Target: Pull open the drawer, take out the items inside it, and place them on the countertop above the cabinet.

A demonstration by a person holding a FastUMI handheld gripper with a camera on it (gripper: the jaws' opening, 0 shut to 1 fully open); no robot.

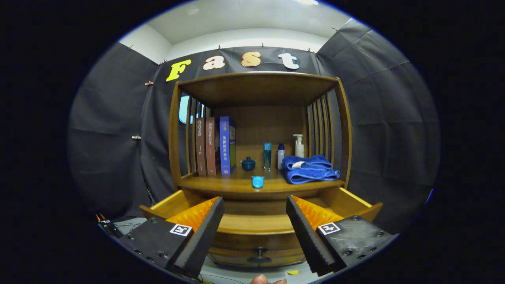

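Here the gripper (254,205) hangs wide apart, holding nothing, above the pulled-out drawer (252,225); beyond its fingers a small blue cup (257,182) sits at the countertop's (221,184) front edge.

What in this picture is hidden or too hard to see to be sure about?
- Inside of the open drawer, gripper view: the open gripper fingers and the drawer's front cover most of it, so any contents cannot be told.
- Book spine lettering: too small.
- White patch on the blue towel: too small to identify.
- Hand: cut off.
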